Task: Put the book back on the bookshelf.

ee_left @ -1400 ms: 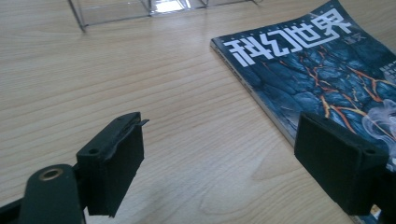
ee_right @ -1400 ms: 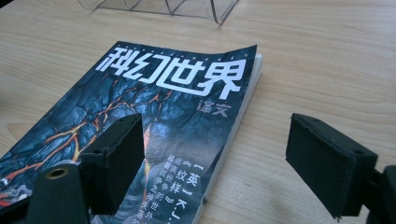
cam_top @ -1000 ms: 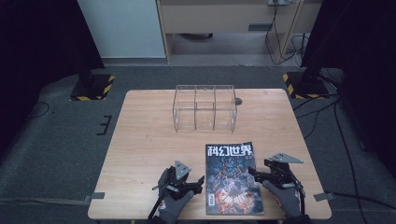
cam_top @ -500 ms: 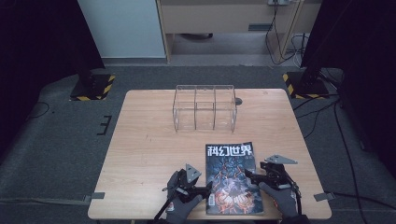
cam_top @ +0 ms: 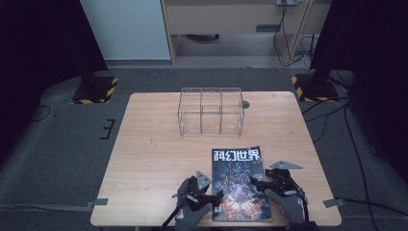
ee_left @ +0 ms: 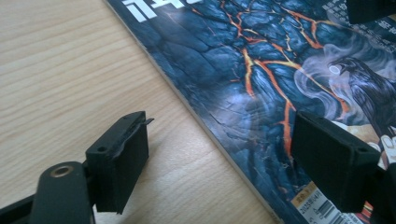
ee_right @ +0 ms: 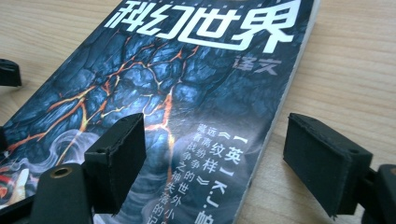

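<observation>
Both released tongs, left (cam_top: 217,197) and right (cam_top: 255,183), straddle the dark lava-patterned magazine's (cam_top: 239,185) edges; closing on the flat cover could slip or crease it.

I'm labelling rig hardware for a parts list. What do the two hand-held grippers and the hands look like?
Both the left gripper and right gripper are black, with blocky rectangular jaws. Each carries a grey three-cornered plate on top. The hands wear grey gloves.

Clear wire-framed rack (cam_top: 210,110) at the wooden table's (cam_top: 154,144) far side
</observation>
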Motion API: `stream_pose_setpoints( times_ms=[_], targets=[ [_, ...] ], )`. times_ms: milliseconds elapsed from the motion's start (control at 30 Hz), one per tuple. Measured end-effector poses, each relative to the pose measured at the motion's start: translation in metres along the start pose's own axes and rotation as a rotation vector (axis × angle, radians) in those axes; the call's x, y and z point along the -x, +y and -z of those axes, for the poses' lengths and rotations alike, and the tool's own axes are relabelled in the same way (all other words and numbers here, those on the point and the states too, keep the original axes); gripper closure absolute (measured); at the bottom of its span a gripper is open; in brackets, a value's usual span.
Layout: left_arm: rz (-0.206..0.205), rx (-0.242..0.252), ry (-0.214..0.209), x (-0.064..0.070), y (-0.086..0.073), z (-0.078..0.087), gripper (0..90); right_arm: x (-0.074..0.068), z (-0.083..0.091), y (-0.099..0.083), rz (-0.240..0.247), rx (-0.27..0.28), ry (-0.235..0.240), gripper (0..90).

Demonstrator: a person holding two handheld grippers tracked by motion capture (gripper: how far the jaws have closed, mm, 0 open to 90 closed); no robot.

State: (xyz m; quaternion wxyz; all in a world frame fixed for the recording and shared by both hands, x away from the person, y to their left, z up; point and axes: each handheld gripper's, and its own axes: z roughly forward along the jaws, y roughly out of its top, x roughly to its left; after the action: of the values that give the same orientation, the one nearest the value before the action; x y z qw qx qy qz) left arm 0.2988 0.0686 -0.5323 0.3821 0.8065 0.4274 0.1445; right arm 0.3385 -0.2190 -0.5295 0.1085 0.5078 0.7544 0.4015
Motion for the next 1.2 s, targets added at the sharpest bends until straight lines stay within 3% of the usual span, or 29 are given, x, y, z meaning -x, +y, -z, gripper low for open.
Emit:
stream_pose_setpoints(
  times_ms=[600, 1000, 1200],
  targets=[
    [-0.001, 0.008, -0.021, 0.0065, 0.0000, -0.0030, 20.4, -0.0017, -0.0023, -0.0014, 0.016, -0.001, -0.005, 21.7],
    [0.003, 0.007, -0.005, 0.0080, -0.0001, -0.0037, 17.9, -0.0023, -0.0017, -0.0025, -0.014, 0.007, 0.017, 21.7],
    [-0.002, 0.004, -0.018, 0.0091, 0.0010, -0.0049, 17.9, -0.0028, -0.0021, -0.0031, -0.015, 0.013, 0.013, 21.6]
  ],
)
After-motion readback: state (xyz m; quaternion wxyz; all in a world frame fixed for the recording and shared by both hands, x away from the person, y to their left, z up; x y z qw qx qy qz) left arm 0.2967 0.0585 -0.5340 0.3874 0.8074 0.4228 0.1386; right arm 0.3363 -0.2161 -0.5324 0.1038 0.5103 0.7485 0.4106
